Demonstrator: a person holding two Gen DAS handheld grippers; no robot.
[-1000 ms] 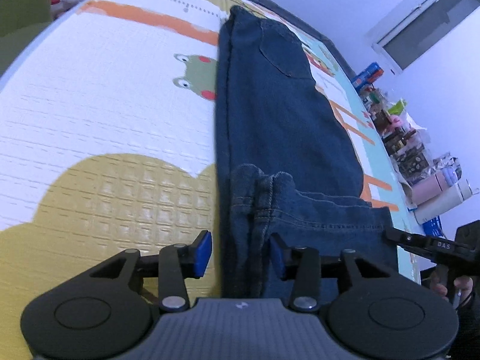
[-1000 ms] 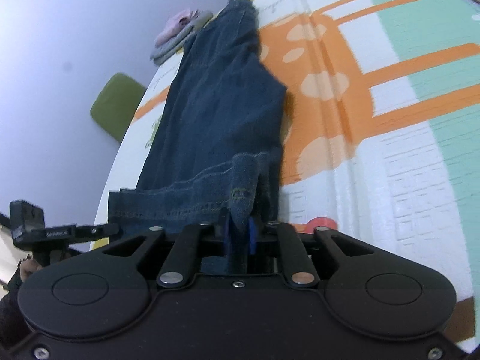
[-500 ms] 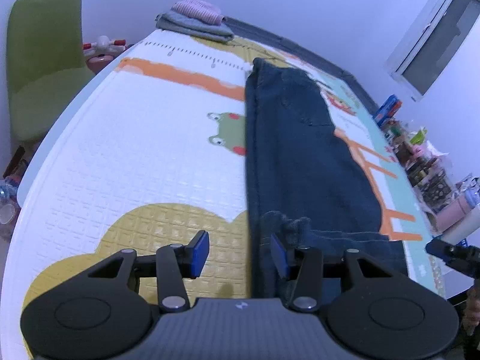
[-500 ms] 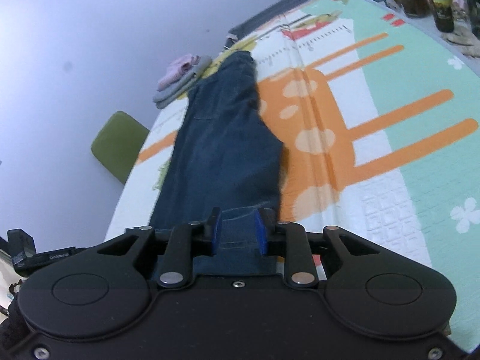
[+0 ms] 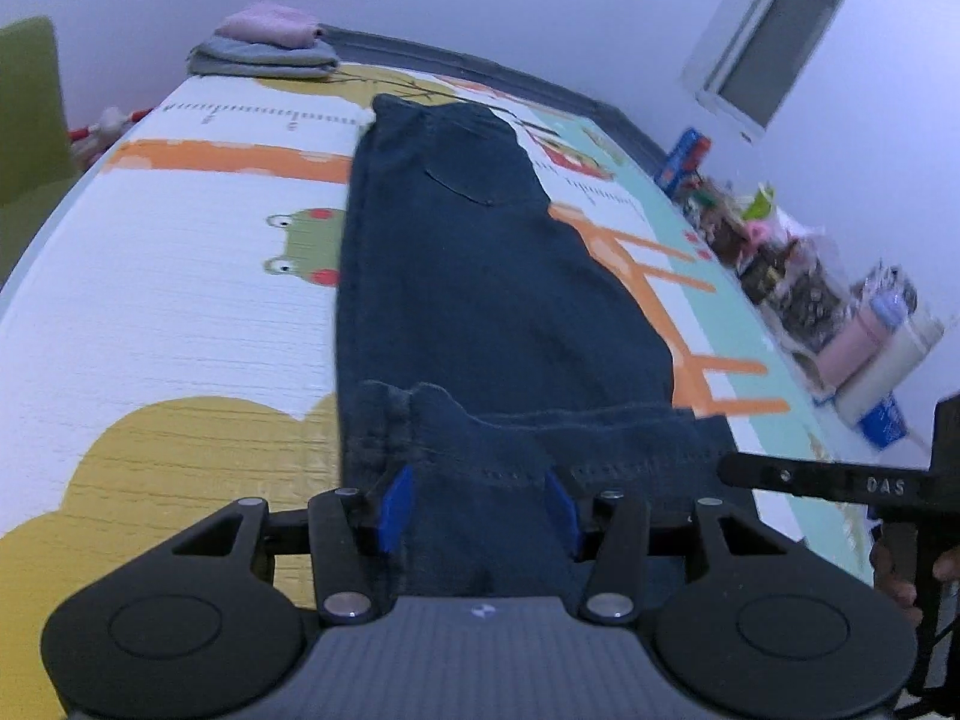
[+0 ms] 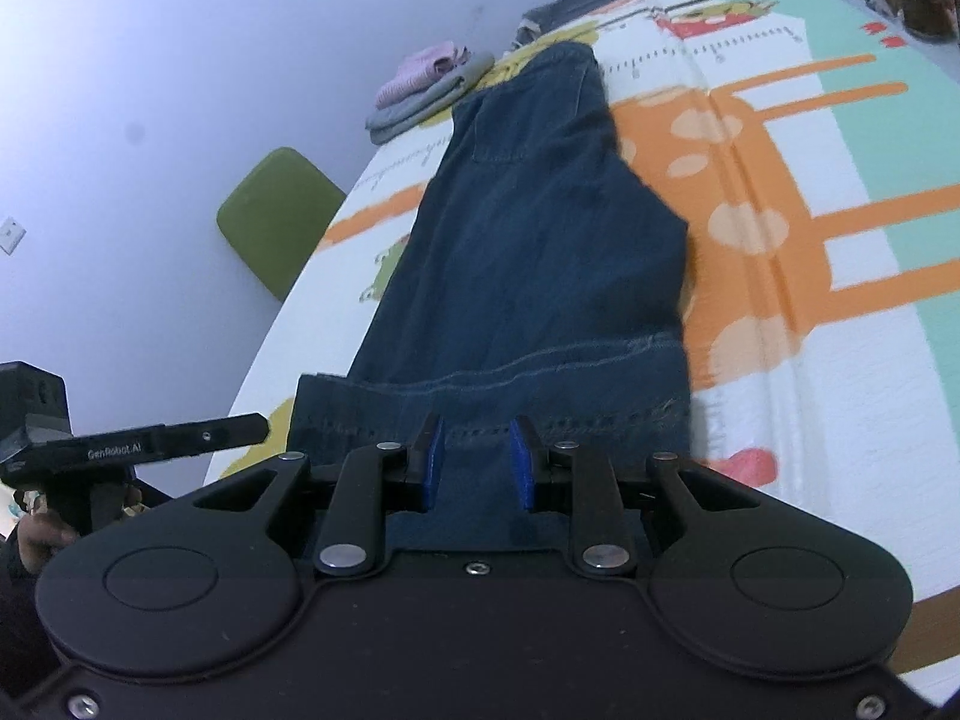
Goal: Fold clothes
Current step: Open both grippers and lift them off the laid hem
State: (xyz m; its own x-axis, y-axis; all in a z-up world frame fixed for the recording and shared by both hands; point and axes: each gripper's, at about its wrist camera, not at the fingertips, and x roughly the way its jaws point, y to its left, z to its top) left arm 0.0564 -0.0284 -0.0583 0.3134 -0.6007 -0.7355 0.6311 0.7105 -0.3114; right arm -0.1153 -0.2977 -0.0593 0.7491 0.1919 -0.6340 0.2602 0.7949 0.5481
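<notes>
Two grippers' jaws hold the jeans (image 5: 492, 276) hem, left jaws opening, over a cartoon-printed mat (image 5: 168, 312)

"GenRobot.AI" on left gripper (image 6: 174, 443); "DAS" on right gripper (image 5: 840, 483).

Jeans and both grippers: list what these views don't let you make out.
- Left wrist view: the jeans hem end drops behind the left gripper, whose jaws are opening.
- Right wrist view: the right gripper body hides whether its pads pinch denim.
- Shelf clutter: motion-blurred.
</notes>
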